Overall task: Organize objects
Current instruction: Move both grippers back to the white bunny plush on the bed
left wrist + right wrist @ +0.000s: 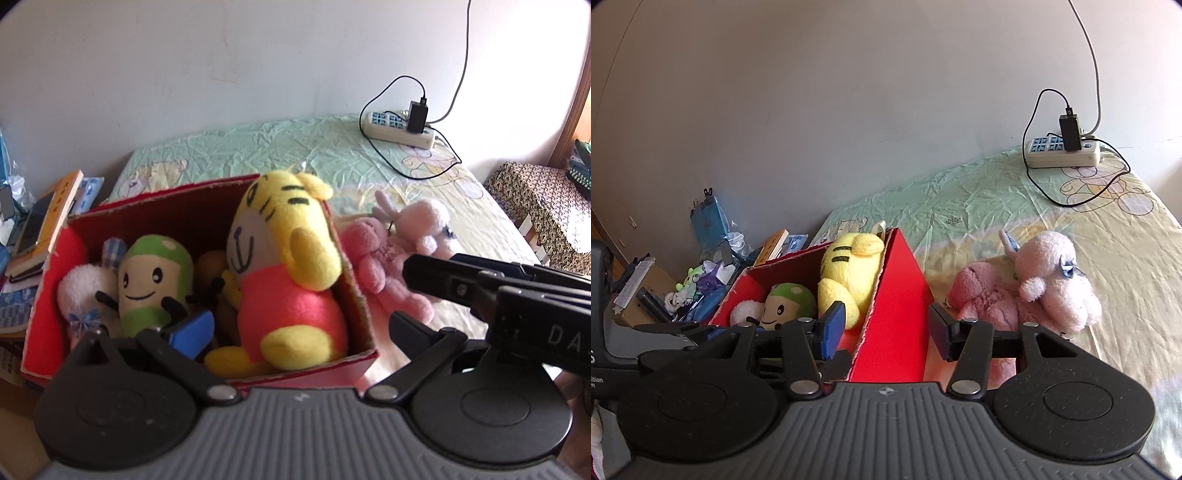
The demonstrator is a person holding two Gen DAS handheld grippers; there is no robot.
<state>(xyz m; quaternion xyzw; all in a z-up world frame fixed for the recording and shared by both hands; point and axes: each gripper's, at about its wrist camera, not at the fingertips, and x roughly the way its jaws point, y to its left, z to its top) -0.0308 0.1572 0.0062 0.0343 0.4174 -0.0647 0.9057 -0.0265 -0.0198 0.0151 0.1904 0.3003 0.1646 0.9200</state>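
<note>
A red cardboard box (pixel 364 363) (pixel 897 295) stands on the bed and holds a yellow tiger plush (pixel 284 258) (pixel 846 273), a green-capped plush (pixel 151 280) (pixel 785 301) and a white plush (pixel 83 291). Pink plush toys (pixel 399 254) (pixel 1034 291) lie on the bed to the right of the box. My left gripper (pixel 299 332) is open and empty, over the box's near side. My right gripper (pixel 886 328) is open and empty, straddling the box's right wall; its body shows in the left wrist view (pixel 517 295).
A power strip (pixel 399 127) (pixel 1063 151) with a black charger and cables lies at the bed's far side by the wall. Books (pixel 48 218) and clutter (pixel 701 280) pile up left of the box. A patterned cloth-covered stand (pixel 535 206) is at the right.
</note>
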